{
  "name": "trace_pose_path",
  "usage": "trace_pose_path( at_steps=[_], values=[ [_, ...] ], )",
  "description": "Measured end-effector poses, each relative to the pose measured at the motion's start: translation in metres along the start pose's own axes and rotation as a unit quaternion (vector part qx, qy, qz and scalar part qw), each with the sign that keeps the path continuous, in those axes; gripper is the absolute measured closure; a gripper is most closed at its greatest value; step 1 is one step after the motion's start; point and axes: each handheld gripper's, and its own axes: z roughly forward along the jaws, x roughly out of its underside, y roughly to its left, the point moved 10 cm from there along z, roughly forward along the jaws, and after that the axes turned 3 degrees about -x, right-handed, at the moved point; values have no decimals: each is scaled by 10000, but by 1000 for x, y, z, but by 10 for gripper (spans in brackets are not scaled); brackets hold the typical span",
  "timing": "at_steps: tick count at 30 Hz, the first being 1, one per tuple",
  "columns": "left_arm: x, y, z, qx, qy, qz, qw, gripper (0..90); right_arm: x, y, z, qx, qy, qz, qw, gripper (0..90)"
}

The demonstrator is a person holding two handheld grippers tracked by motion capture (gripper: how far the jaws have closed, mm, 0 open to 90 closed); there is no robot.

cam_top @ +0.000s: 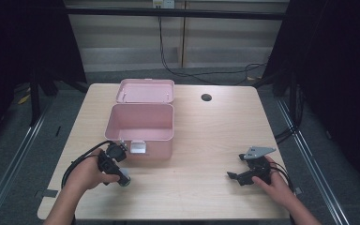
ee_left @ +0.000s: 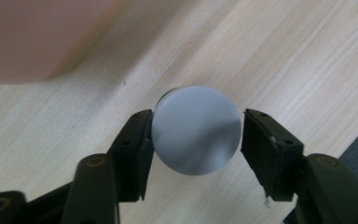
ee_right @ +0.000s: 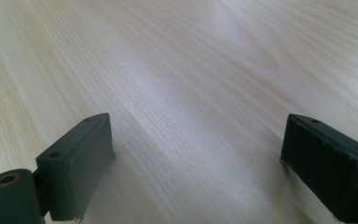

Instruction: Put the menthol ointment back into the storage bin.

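At the left of the high view, the left gripper (cam_top: 124,178) is sitting over the near left part of the table (cam_top: 206,140), just in front of the pink box (cam_top: 143,129), whose lid (cam_top: 145,90) is lying open behind it. In the left gripper view, a small round container with a pale grey cap (ee_left: 196,129) and a green edge is resting between the jaws; both pads are pressing on its sides, so the claw is closed narrow on it, gripping it. The box is showing as a pink blur at the upper left there. Farther right, well apart, the right gripper (cam_top: 236,177) is lying low on the table with its jaws standing wide and holding nothing, bare wood between them.
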Motion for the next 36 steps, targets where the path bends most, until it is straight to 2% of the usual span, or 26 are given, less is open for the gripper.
trace_pose_path(
  at_steps=[3,5,13,15,17,19,26,30,33,36],
  values=[
    [-1,1,-1,-24,111,-25,9999,480,0,0,0,-1,1,0,10000,85],
    [-2,2,-2,-81,196,31,9998,488,0,0,0,-2,-2,1,10000,85],
    [-5,0,-2,-139,363,58,9992,500,0,0,0,-1,-1,1,10000,85],
    [-6,-3,-3,-74,399,-12,9992,500,0,0,0,-1,-1,0,10000,85],
    [-6,-3,-5,-55,413,22,9991,501,0,0,0,-1,-1,-1,10000,85],
    [-9,-6,-11,5,386,1,9993,501,0,0,0,-1,-1,0,10000,85],
    [-13,-6,-26,-91,453,8,9989,501,0,0,0,0,-2,-6,10000,85],
    [-18,-7,-38,-36,443,-8,9990,502,0,0,0,0,-1,-1,10000,85],
    [-19,-8,-42,-29,420,10,9991,502,0,0,0,0,-1,-4,10000,85],
    [-22,-10,-46,43,437,-61,9990,502,0,0,0,-1,0,-1,10000,85]
  ],
)
